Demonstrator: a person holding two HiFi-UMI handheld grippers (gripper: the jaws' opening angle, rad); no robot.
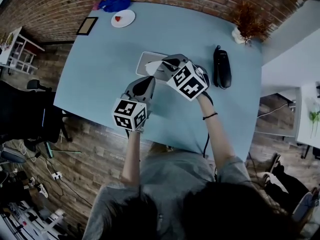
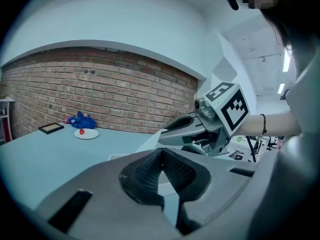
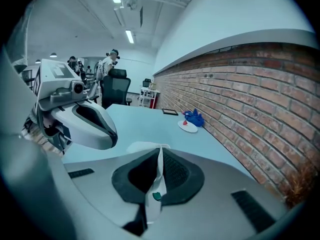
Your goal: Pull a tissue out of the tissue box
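Observation:
The tissue box [image 1: 145,60] lies flat on the blue table [image 1: 100,69], just beyond both grippers. My right gripper [image 1: 161,67] hovers over the box and is shut on a white tissue [image 3: 159,170], which runs as a thin strip between the pads. From the left gripper view, that tissue [image 2: 151,139] pokes out as a white point under the right gripper [image 2: 192,130]. My left gripper [image 1: 149,80] sits near the box's front edge with its tips touching [image 2: 161,152] and nothing held. The right gripper view shows the left gripper [image 3: 82,120] close by on the left.
A black handset [image 1: 222,68] lies right of the grippers, with a dried plant [image 1: 247,23] behind it. At the far edge are a white plate [image 1: 123,18], a blue cloth [image 1: 114,2] and a picture frame [image 1: 87,25]. A brick wall bounds the far side.

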